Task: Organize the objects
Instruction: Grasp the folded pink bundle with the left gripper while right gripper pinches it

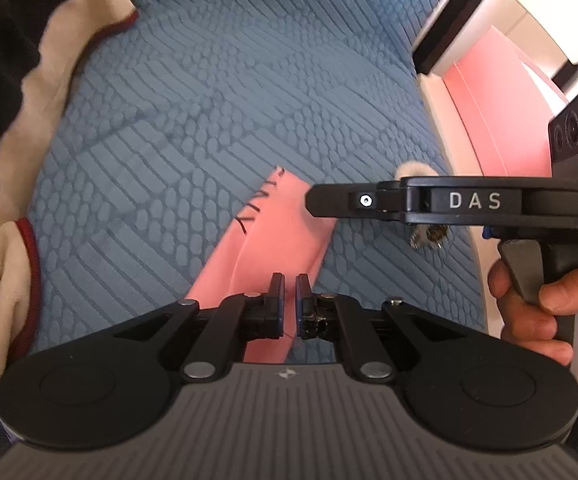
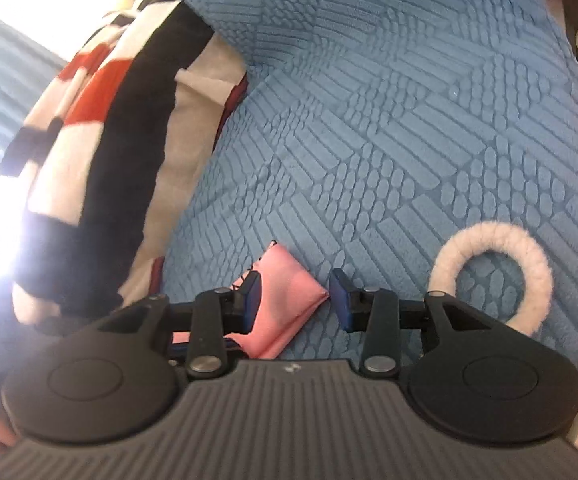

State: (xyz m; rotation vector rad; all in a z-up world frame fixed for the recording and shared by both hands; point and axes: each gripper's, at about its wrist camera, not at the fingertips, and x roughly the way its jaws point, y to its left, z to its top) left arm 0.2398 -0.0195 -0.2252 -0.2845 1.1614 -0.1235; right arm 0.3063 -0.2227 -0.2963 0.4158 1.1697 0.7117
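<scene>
Your left gripper (image 1: 289,300) is pinched on the pink cloth (image 1: 277,224), lying on the blue cover (image 1: 209,100). Right gripper (image 2: 295,296) spread, hovering. Thin bite; cloth could slip toward 12 o'clock.

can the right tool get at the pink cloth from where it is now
Probably yes: the right tool is open, its fingers either side of the pink cloth's corner on the blue cover, with nothing between. The left tool grips the other end.
</scene>
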